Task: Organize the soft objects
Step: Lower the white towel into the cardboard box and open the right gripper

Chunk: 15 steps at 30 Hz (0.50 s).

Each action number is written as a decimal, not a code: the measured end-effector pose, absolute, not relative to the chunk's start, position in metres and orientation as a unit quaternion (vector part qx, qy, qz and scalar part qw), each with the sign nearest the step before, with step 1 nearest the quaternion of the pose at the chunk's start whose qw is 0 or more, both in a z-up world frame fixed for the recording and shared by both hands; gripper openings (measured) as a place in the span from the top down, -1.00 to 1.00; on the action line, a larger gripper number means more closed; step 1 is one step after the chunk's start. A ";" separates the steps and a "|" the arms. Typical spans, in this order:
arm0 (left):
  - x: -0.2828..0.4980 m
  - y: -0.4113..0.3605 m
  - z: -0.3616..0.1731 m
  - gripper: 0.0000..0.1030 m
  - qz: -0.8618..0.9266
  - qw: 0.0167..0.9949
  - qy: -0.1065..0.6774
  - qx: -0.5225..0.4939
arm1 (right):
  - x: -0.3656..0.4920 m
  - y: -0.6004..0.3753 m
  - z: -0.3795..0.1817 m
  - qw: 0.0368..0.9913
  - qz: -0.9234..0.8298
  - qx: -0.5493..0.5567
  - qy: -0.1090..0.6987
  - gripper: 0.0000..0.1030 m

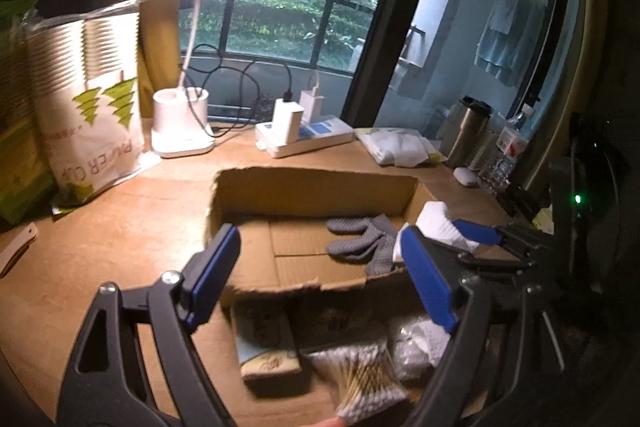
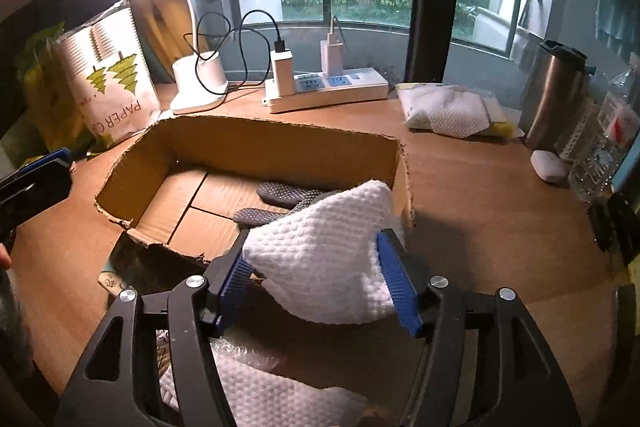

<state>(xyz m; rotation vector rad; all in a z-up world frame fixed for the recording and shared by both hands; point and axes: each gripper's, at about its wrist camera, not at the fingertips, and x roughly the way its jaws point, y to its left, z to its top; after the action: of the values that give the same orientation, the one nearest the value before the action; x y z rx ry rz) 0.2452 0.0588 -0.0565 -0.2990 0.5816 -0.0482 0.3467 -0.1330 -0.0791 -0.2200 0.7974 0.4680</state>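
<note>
Landmark: a shallow brown cardboard box (image 2: 256, 151) with torn edges is sitting open on the wooden desk (image 2: 480, 211).
Right gripper: the black right gripper with blue pads (image 2: 320, 279) is hanging over the box's near right corner; its jaws are standing fairly wide, with a white waffle-textured cloth (image 2: 328, 247) lying between them. The cloth is brushing both pads, but whether they are pressing on it cannot be told.
Cloth: it is draping over the box's near right wall, its upper corner reaching inside the box.
Left gripper: the black left gripper with blue pads (image 1: 320, 279) is hovering over the box's near left edge, its jaws standing wide with nothing between them.
Inside the box: a grey dotted knit glove (image 1: 360, 239) is lying flat on the box floor, toward the right side.
In front of the box: a second white textured cloth (image 2: 264, 395) and a white and tan netted bundle (image 1: 360, 379) are lying on the desk.
Behind the box: a white power strip (image 2: 328, 91) with chargers is sitting near a white lamp base (image 2: 200, 83).
</note>
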 end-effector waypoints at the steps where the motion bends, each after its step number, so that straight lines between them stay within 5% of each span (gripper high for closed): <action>1: 0.242 0.061 -0.056 -0.62 -0.019 0.947 0.285 -0.148 | 0.347 -0.131 -0.079 0.888 0.229 -0.108 0.383 -0.30; 15: 0.223 0.084 -0.055 -0.62 0.003 0.947 0.278 -0.159 | 0.340 -0.108 -0.040 0.914 0.251 -0.133 0.289 -0.59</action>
<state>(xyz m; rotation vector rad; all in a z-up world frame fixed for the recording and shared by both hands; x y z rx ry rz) 0.2232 0.0845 -0.0553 -0.3234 0.5669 0.0062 0.3397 -0.1076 -0.0398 -0.2745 0.5950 0.5168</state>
